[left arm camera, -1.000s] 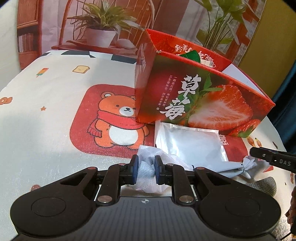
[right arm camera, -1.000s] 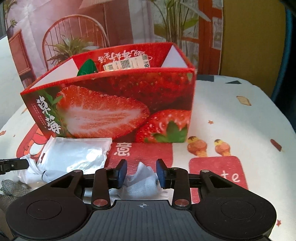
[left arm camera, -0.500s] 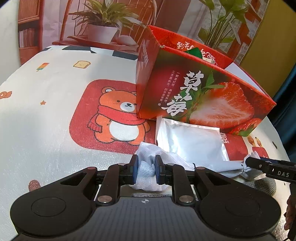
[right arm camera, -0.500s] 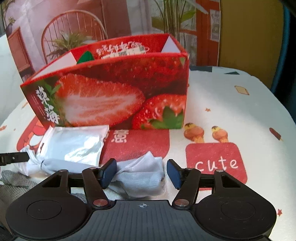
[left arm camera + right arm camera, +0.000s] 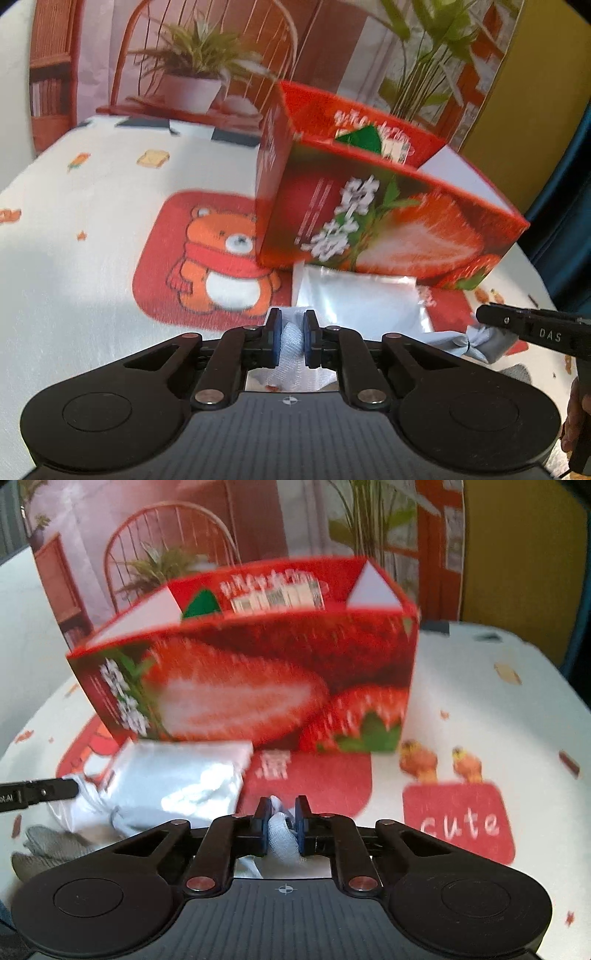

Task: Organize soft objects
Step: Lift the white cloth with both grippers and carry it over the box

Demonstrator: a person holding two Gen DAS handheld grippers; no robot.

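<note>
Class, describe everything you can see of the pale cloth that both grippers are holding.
The pale cloth is a thin, whitish-blue fabric with a fine mesh-like weave, crumpled and bunched. The left gripper is shut on one end and the right gripper on the other, so it stretches between them, twisted in the middle. It lies low over the printed tablecloth, in front of the strawberry box. The silver pouch lies right behind the cloth; contact is unclear.
</note>
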